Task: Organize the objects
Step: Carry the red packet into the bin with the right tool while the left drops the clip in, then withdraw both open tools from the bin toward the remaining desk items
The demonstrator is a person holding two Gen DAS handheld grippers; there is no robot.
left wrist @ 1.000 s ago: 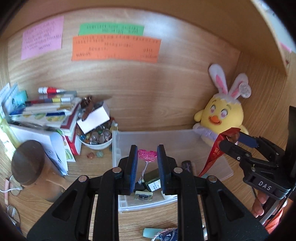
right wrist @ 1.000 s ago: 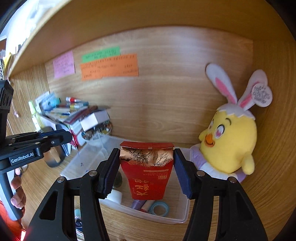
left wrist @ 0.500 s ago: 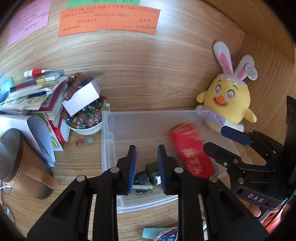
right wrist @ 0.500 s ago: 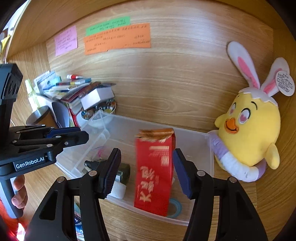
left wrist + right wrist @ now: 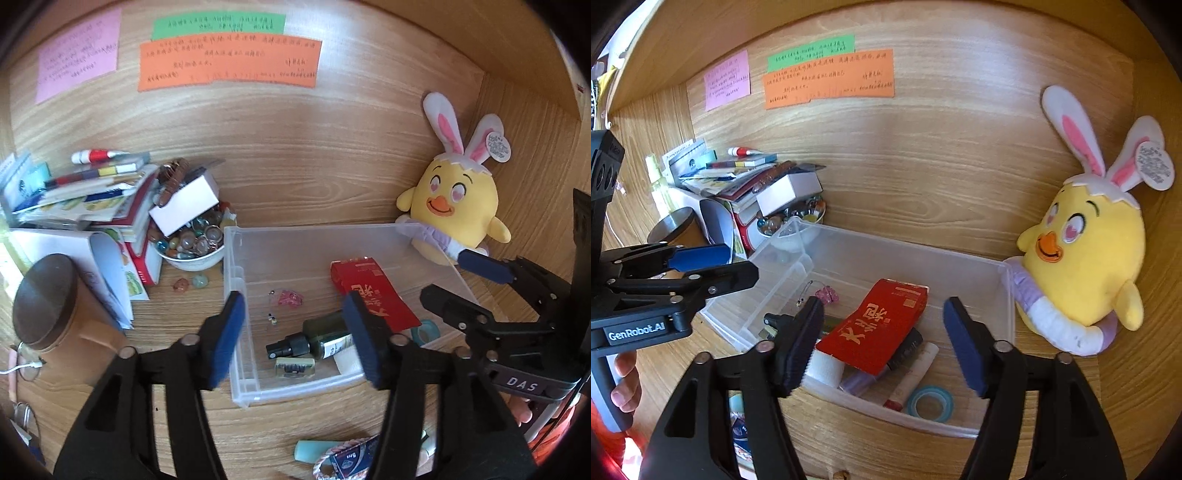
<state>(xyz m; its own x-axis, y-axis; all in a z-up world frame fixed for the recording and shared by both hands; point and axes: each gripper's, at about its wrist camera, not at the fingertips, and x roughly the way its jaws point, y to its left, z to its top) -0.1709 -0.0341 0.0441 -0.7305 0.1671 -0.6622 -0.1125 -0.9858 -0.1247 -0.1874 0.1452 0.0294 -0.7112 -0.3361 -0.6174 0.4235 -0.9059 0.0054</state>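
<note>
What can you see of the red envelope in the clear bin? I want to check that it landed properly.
The red envelope is a flat, glossy paper packet with gold characters and a small white printed label near one end. It lies slanted inside the clear plastic bin, released, propped on the dark bottle and the white roll rather than flat on the floor. Neither gripper touches it.

Envelope [image 5: 882, 328] in bin [image 5: 1004, 295], beside plush [image 5: 1086, 258]

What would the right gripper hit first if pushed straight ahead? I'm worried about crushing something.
Probably the red paper envelope lying in the clear plastic bin; the opening right gripper holds nothing, though depth is uncertain.
</note>
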